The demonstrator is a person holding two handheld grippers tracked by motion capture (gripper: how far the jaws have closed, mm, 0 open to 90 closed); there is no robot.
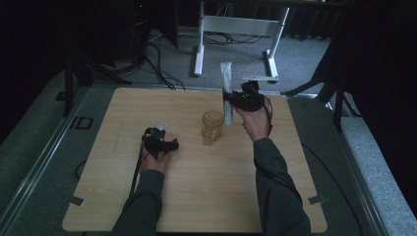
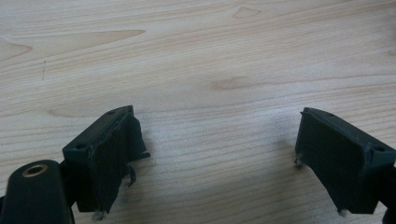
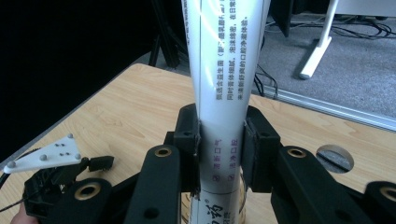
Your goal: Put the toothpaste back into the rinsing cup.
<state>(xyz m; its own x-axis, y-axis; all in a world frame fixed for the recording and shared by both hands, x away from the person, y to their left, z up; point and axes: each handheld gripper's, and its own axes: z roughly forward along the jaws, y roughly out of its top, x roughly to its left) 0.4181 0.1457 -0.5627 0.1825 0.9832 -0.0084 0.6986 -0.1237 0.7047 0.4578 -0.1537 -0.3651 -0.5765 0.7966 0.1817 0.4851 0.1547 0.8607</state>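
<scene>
In the high view, nearest the person, two grey-sleeved forearms come up from the bottom edge over the pale wooden table (image 1: 196, 196). The left gripper (image 1: 160, 132), black with a small grey plate on top, sits low over the table's left half. Its own view shows its jaws spread wide with only bare wood grain (image 2: 215, 84) between them; the black pads (image 2: 116, 154) hold nothing and touch nothing.

Farther on, near the middle of the table, stands a clear amber-tinted glass mug (image 1: 212, 127), upright, well apart from the left gripper. Just beyond and to its right, the right gripper (image 1: 231, 101) is raised above the table and clamped on a long white plastic tube (image 1: 226, 83), which stands nearly upright with its lower end just beside the mug's rim.

The right gripper view gives what the high view cannot: both pads (image 3: 189, 135) press the sides of the white tube (image 3: 222, 84), and rows of small green and red print run along the tube. Just under the tube's lower end part of the glass rim (image 3: 243, 205) shows. In that view's lower left corner the left gripper (image 3: 56, 172) shows too, with its grey three-cornered plate. Beyond the table's far edge lie grey carpet, black cables and white desk legs (image 1: 199, 49).
</scene>
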